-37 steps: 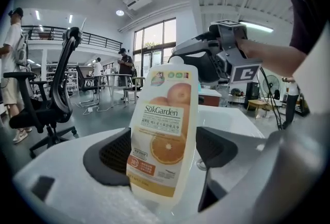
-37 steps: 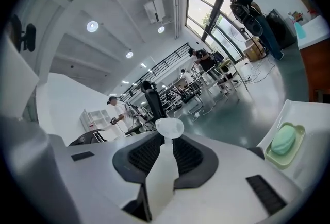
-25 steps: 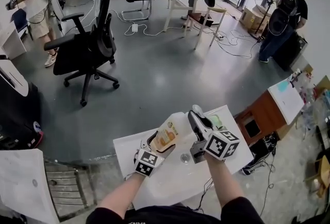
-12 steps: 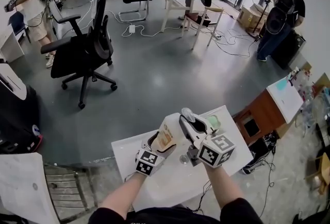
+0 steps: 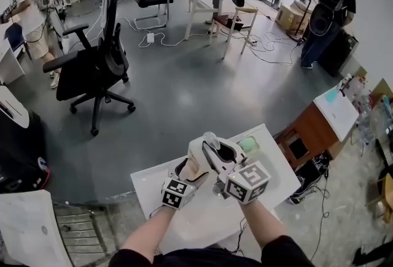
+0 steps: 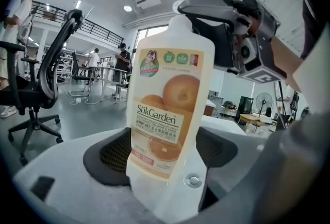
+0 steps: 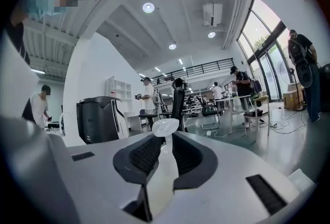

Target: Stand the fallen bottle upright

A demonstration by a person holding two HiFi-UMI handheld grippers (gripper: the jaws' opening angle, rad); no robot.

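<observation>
1. Bottle (image 6: 170,109) label reads "SukGarden", oranges pictured.
2. Long axis near upright, cap up, over white surface (image 5: 202,216); base contact unclear.
3. Left tongs (image 6: 165,152) pinch its lower body; right tongs (image 7: 165,140) pinch its neck.

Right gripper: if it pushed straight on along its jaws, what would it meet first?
The bottle: the right gripper is shut on its narrow top. Beyond that the way looks free as far as a distant office chair, though depth is unclear.
</observation>
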